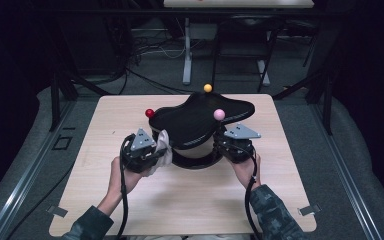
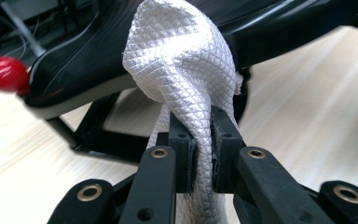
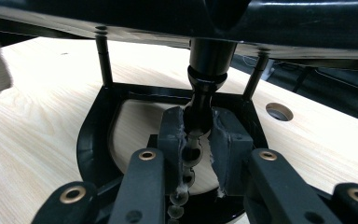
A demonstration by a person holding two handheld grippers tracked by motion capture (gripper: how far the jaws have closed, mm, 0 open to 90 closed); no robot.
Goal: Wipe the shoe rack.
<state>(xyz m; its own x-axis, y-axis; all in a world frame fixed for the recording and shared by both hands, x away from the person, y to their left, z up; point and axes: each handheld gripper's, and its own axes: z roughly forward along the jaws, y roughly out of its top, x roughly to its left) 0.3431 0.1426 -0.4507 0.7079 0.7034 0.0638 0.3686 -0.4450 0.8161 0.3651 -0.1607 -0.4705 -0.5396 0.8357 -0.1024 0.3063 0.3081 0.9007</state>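
Dark floor and tangled cables are showing beyond the pale wooden table (image 1: 130, 205), which is filling the middle of the high view. At the centre of that frame we are seeing a black stand (image 1: 200, 120) with a wide curved top, a ring-shaped base and three small balls on it: a red ball (image 1: 150, 113) at its left, a yellow ball (image 1: 208, 88) at the top and a pink ball (image 1: 219, 114) toward the right.

We are holding the left claw (image 1: 152, 152) at the lower left of the stand. In the left gripper view its jaws are clamping a white quilted cloth (image 2: 186, 70), which is rising from between them and pressing against the underside edge of the stand's black top.

We are holding the right claw (image 1: 225, 145) at the lower right of the stand. In the right gripper view its jaws are squeezing together on the black post (image 3: 200, 107) that is running from the base up to the top, with the ring base (image 3: 91, 140) lying on the table around it.
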